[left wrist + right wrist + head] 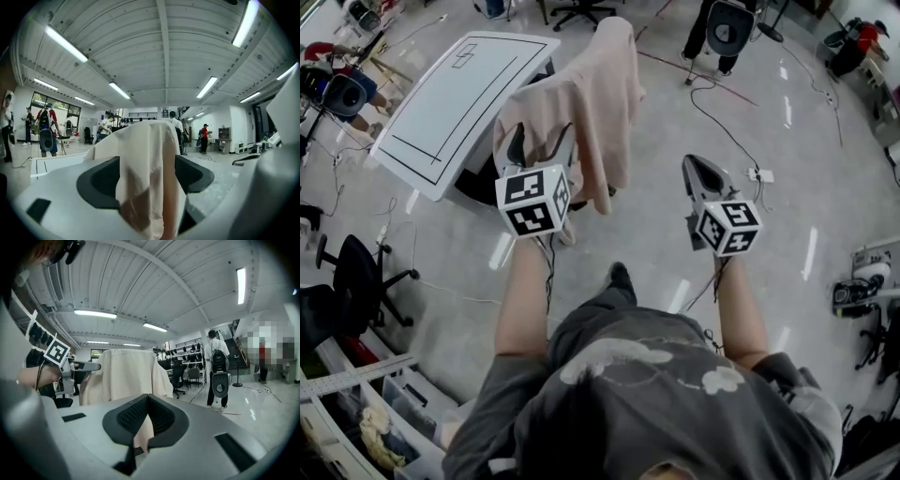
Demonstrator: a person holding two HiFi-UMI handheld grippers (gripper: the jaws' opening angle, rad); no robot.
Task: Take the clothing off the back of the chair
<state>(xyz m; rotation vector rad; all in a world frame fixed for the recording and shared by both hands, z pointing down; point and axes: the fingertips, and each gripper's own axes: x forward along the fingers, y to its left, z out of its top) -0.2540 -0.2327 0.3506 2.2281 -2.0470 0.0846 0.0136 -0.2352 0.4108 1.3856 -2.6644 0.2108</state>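
Draped over the chair back just beyond me, the pale pink clothing (591, 103) wants a deep bite, I judge: the fold well between the pads (96, 180), a firm close, then a lift up and over the back, not a sideways tug. My left claw (542, 148) stands wide open around a hanging fold, pads not pressing it. My right claw (701, 173), off to the right and clear of the cloth, is closed and empty

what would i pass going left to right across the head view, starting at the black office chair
black office chair -> white table -> beige garment -> right gripper. The left gripper overlaps the garment, so it has no clear place in the order.
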